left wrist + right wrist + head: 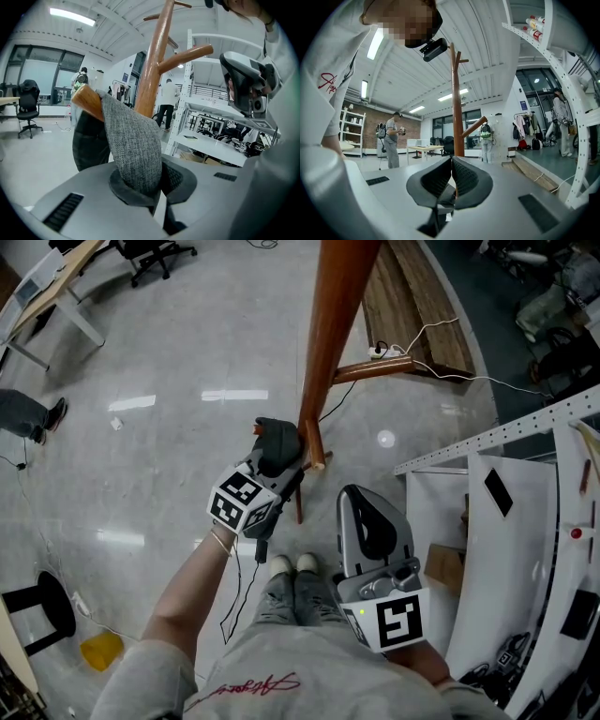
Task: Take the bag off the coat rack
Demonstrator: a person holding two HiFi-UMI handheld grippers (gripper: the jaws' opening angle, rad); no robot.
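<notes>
The wooden coat rack [328,324] stands right in front of me, and its pole [154,61] rises behind the bag. The bag [277,442] hangs from a low peg [86,102]. Its grey woven strap [133,150] runs over the peg, and its dark body [89,140] hangs behind. My left gripper [157,185] is shut on that strap just below the peg; it also shows from above [281,465]. My right gripper [361,507] hangs to the right, apart from the bag. Its jaws [451,180] are shut on nothing and point at the rack [457,103].
White metal shelving [487,521] stands close on the right. A wooden platform [422,306] with a white cable [441,329] lies behind the rack. A black stool [42,601] and a yellow object [101,650] sit on the floor at left. Other people stand further off.
</notes>
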